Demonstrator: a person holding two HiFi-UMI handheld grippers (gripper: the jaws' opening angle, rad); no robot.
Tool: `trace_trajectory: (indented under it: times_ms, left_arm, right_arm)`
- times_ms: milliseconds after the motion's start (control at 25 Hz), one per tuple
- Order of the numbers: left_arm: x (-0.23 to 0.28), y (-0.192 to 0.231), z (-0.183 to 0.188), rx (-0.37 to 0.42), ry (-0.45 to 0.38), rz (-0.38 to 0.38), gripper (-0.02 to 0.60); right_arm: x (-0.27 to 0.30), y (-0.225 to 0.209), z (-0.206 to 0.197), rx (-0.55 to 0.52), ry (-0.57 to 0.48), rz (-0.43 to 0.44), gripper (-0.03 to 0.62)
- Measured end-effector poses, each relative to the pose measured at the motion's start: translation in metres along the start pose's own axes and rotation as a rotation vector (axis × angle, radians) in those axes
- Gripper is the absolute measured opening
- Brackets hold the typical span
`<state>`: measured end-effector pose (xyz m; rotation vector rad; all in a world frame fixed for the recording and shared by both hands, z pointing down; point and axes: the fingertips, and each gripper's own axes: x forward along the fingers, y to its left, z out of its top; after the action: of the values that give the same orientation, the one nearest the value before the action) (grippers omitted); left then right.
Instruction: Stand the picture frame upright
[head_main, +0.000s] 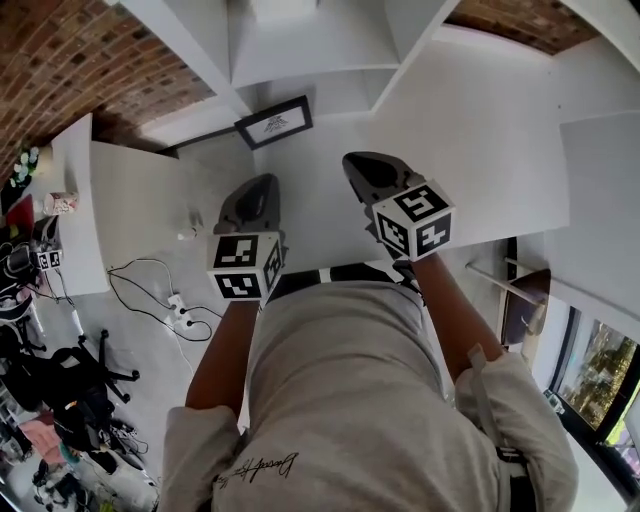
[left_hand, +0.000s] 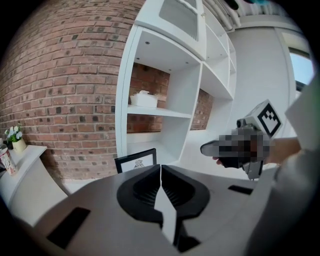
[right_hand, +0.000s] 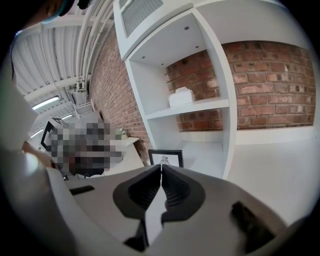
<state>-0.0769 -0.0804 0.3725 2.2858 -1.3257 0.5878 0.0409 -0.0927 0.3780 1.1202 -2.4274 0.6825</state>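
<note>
Two grippers: the left gripper (head_main: 262, 183) (left_hand: 160, 167) and the right gripper (head_main: 353, 161) (right_hand: 161, 166) are side by side in the air, short of the shelf unit; on both, the fingers are pressed together with nothing between them.
Picture frame: the picture frame (head_main: 274, 121) (left_hand: 136, 162) (right_hand: 166, 158) stands upright on the bottom shelf (right_hand: 205, 155), near its left edge, face toward the grippers, well apart from both.
Head view only: floor (head_main: 150, 210) with a black cable and a white power strip (head_main: 180, 305), and the person's forearms.
Gripper views only: the upper shelves and a white box (left_hand: 143, 99) (right_hand: 181, 96) on the shelf above the frame.
Room: red brick wall (left_hand: 65, 90) behind the white shelf unit (left_hand: 175, 75).
Surface: a white surface (head_main: 75, 235) left of the shelves.
Containers: a small pot (left_hand: 19, 145) holding a plant near the surface's far edge, with a cup (left_hand: 6, 161) beside it; what is in the cup cannot be seen.
</note>
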Motion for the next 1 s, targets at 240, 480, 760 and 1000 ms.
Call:
trace_trajectory:
  times_ms: [240, 480, 760, 1000]
  left_arm:
    - [-0.011, -0.009, 0.003, 0.001, -0.008, -0.006, 0.021]
    - [-0.015, -0.021, -0.001, 0.006, -0.005, -0.015, 0.021]
    - [-0.015, -0.03, 0.002, 0.014, -0.009, -0.033, 0.021]
    - [-0.018, -0.028, 0.007, 0.008, -0.022, -0.023, 0.021]
  right_arm:
    - [-0.016, 0.017, 0.0, -0.003, 0.001, 0.025, 0.028]
    - [-0.022, 0.031, -0.007, -0.011, 0.007, 0.045, 0.028]
    - [-0.026, 0.027, -0.002, -0.01, -0.005, 0.048, 0.028]
    - [-0.027, 0.029, 0.003, -0.012, -0.016, 0.054, 0.028]
